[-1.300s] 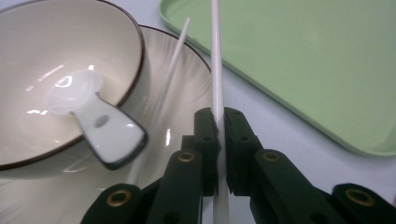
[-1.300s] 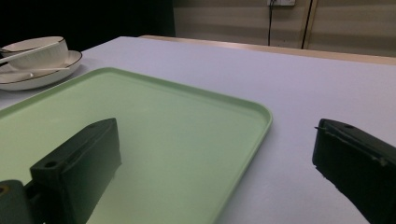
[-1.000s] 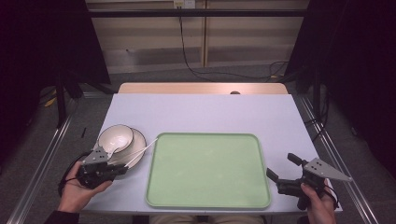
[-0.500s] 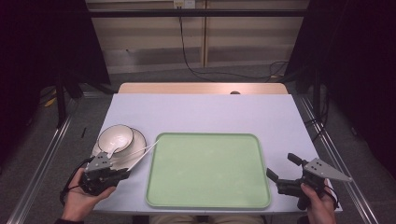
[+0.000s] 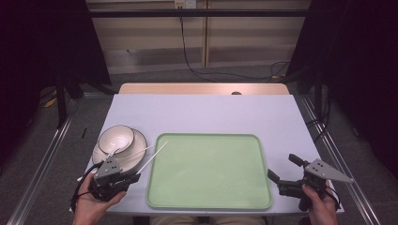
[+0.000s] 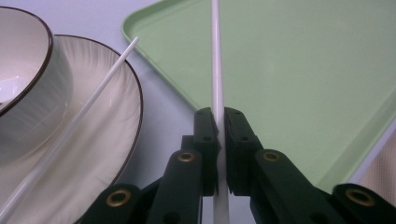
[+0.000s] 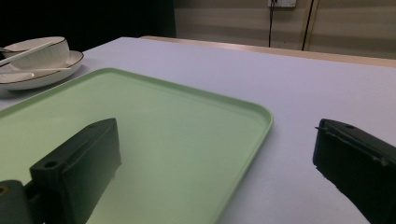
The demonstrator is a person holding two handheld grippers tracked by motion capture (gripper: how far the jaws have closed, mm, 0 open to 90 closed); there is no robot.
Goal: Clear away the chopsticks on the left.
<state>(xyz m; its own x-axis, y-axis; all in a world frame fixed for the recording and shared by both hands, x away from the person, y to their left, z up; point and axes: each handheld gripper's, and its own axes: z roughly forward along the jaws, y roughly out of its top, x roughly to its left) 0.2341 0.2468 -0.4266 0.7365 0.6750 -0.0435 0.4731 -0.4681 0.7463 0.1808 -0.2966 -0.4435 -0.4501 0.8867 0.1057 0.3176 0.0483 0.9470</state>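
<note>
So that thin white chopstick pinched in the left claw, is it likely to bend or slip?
Probably stiff: the chopstick runs dead straight beyond the left gripper. It looks smooth and round, so it may swivel or slide. Held near one end, it might droop.

- The left gripper [image 5: 123, 176] has a black body topped by a grey 3-cornered plate dotted with small dark holes.
- A black cable loops from its rear around the left hand [image 5: 91, 201].
- In the left gripper view its 2 black jaws are flat blocks on hinged black links, each link fastened by a brass-coloured ringed pivot; 4 such pivots show.
- The right gripper [image 5: 281, 169] is black too, with a grey 3-cornered plate pointing outward.
- Its 2 jaws look like thick matte black blocks; one has a small round hole on top.
- The right hand [image 5: 321, 206] is bare, with no sleeve visible.
</note>
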